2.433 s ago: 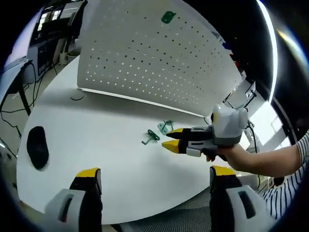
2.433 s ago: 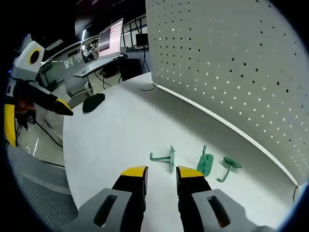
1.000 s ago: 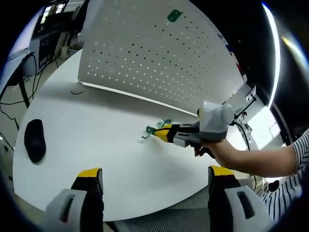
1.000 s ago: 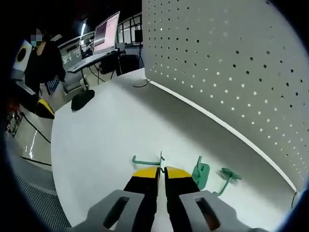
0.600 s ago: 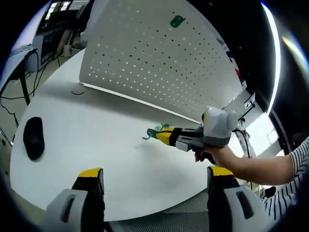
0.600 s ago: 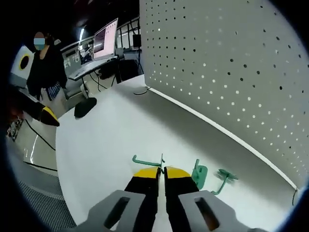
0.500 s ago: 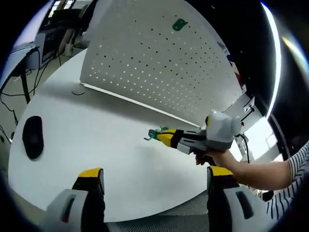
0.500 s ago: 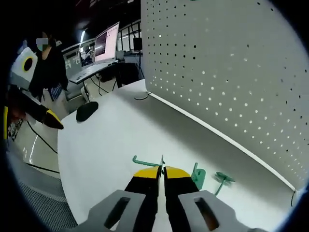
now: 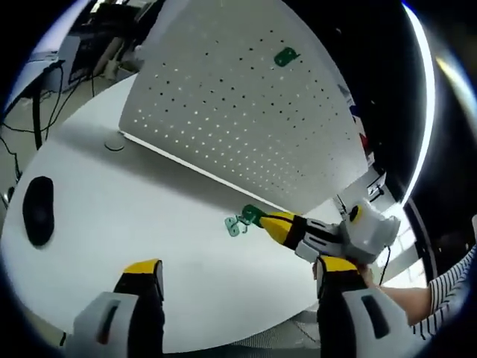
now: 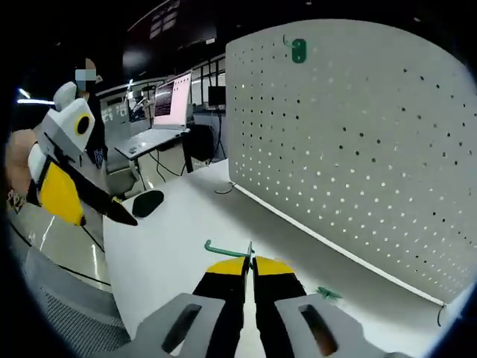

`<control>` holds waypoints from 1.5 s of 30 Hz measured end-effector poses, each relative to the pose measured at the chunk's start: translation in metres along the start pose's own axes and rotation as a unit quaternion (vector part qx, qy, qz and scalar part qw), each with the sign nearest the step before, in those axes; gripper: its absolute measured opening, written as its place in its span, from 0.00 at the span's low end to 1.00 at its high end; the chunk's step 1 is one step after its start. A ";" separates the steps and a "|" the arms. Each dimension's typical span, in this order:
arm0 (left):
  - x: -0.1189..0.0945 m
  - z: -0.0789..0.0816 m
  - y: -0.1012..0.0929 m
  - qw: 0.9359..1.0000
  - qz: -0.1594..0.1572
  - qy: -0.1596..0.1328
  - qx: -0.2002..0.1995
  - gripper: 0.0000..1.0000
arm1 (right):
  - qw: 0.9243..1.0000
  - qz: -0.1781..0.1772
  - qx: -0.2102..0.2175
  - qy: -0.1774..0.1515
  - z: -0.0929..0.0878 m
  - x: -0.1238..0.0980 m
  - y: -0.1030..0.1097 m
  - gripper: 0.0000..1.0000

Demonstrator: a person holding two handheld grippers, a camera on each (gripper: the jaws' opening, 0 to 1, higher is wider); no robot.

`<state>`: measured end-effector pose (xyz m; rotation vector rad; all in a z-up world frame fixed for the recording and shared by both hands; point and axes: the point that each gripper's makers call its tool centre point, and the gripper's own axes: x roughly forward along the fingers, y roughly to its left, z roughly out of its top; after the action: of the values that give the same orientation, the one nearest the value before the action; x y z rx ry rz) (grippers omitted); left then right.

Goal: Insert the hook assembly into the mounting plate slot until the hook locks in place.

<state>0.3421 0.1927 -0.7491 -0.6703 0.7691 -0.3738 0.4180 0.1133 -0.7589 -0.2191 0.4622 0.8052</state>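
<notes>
Right tongs (image 10: 250,266) clamped on green hook (image 10: 223,249), arm pointing left, left tongs (image 9: 235,274) spread wide.

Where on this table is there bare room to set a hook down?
The widest bare patch of the white table lies between the black mouse and the right tongs, in front of the pegboard. It is crowded by those tongs, which grip a green hook, with loose hooks beside them.
</notes>
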 end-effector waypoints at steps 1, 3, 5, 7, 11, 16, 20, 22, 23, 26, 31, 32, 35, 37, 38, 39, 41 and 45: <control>0.001 0.001 -0.001 1.000 -0.002 -0.001 -0.002 0.86 | 1.000 0.000 0.000 -0.005 0.003 -0.003 0.001 0.00; 0.002 0.004 -0.006 1.000 -0.009 -0.003 -0.007 0.85 | 1.000 0.002 0.003 -0.020 0.011 -0.011 0.005 0.00; 0.003 0.006 -0.009 1.000 -0.014 -0.007 -0.012 0.85 | 1.000 0.001 0.001 -0.031 0.017 -0.017 0.008 0.00; 0.004 0.009 -0.013 1.000 -0.020 -0.010 -0.019 0.84 | 0.999 0.000 0.001 -0.044 0.022 -0.024 0.012 0.00; 0.009 0.011 -0.024 0.999 -0.039 -0.011 -0.034 0.81 | 0.998 0.000 0.009 -0.059 0.028 -0.034 0.019 0.00; 0.018 0.011 -0.038 0.996 -0.068 -0.010 -0.054 0.75 | 0.997 -0.004 0.017 -0.075 0.031 -0.042 0.023 0.00; 0.024 0.012 -0.046 0.995 -0.079 -0.012 -0.052 0.65 | 0.996 -0.008 0.027 -0.086 0.034 -0.047 0.025 0.00; 0.026 0.013 -0.049 0.995 -0.084 -0.015 -0.057 0.61 | 0.995 -0.011 0.027 -0.092 0.036 -0.050 0.027 0.00; 0.027 0.014 -0.051 0.994 -0.089 -0.016 -0.063 0.59 | 0.995 -0.012 0.026 -0.092 0.036 -0.050 0.027 0.00; 0.028 0.017 -0.059 0.989 -0.114 -0.022 -0.089 0.51 | 0.995 -0.014 0.026 -0.097 0.038 -0.052 0.028 0.00; 0.029 0.018 -0.067 0.986 -0.131 -0.024 -0.100 0.39 | 0.994 -0.017 0.024 -0.106 0.042 -0.054 0.029 0.00; 0.029 0.017 -0.069 0.985 -0.135 -0.022 -0.102 0.38 | 0.994 -0.017 0.024 -0.107 0.042 -0.054 0.029 0.00; 0.029 0.018 -0.070 0.983 -0.142 -0.024 -0.116 0.33 | 0.993 -0.017 0.023 -0.113 0.045 -0.055 0.030 0.00; 0.028 0.019 -0.070 0.980 -0.148 -0.028 -0.130 0.27 | 0.993 -0.017 0.018 -0.116 0.047 -0.056 0.032 0.00; 0.027 0.021 -0.070 0.978 -0.152 -0.033 -0.138 0.24 | 0.993 -0.017 0.014 -0.117 0.048 -0.056 0.032 0.00; 0.027 0.021 -0.070 0.977 -0.154 -0.033 -0.142 0.22 | 0.993 -0.016 0.013 -0.118 0.048 -0.057 0.033 0.00; 0.027 0.021 -0.072 0.975 -0.160 -0.033 -0.149 0.16 | 0.993 -0.018 0.006 -0.118 0.049 -0.057 0.032 0.00; 0.028 0.023 -0.075 0.969 -0.173 -0.035 -0.173 0.12 | 0.992 -0.018 0.006 -0.121 0.050 -0.058 0.031 0.00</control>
<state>0.3721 0.1321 -0.7003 -1.1476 0.6539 -0.5356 0.3763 0.1152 -0.6876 -0.1157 0.2333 0.7814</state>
